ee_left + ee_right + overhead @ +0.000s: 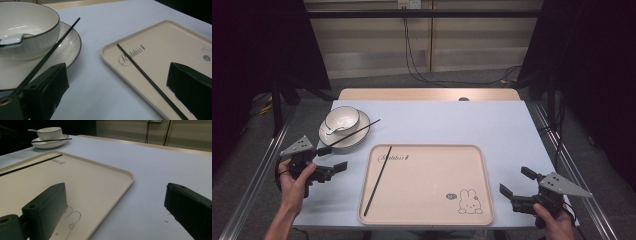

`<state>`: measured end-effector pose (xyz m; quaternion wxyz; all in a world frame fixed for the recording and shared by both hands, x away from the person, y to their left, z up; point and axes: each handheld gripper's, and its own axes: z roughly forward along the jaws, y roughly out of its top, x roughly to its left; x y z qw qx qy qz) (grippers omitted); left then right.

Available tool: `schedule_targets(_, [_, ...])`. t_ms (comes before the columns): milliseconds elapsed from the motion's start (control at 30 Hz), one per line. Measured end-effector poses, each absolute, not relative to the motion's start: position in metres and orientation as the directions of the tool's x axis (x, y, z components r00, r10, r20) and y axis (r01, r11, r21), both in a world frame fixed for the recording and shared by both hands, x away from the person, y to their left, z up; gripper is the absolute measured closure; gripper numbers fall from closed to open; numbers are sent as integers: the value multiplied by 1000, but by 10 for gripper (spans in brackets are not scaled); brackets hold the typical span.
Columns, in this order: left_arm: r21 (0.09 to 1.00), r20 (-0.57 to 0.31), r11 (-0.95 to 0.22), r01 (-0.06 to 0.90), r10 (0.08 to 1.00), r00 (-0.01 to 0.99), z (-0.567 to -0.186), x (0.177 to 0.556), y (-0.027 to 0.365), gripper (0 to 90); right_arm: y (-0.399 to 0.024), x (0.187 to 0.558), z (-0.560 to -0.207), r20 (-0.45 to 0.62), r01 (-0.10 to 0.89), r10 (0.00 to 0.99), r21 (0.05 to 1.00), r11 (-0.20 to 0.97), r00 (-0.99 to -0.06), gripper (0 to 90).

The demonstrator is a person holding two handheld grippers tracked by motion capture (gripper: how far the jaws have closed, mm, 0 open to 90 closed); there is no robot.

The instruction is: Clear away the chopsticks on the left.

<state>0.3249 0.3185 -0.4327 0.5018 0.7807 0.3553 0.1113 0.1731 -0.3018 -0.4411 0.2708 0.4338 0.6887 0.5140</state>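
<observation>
A beige tray [427, 186] lies at the table's front middle, and one black chopstick [378, 180] lies slantwise in its left part. A second black chopstick [349, 135] rests across a white plate [360, 136] that carries a white bowl [342, 119] with a spoon [332, 131] in it. My left gripper [333, 158] sits open just left of the tray, below the plate. In the left gripper view the plate's chopstick [50, 52] runs along the outside of the left jaw, with nothing between the jaws. My right gripper [517, 181] stands open to the right of the tray, holding nothing.
The table [462, 120] wears a pale cover, with a wooden strip [427, 94] at its far edge. A rabbit drawing [469, 201] marks the tray's near right corner. Metal rails [569, 165] flank the table, and cables [427, 75] trail over the floor behind it.
</observation>
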Motion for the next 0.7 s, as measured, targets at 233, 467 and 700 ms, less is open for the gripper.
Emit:
schedule_targets(233, [834,-167,-322,449,627,761,-436,347,329,72,-300,173,-441,69,320,879,942,99,-473,42])
schedule_targets(467, [805,-165,-347,481,649,743,-439,370,343,84,-300,174,-442,71,324,877,941,100,-476,43])
schedule_targets(700, [791,-116,-378,480,679,725,-442,391,350,109,-301,173,-442,74,330,880,939,97,-470,43])
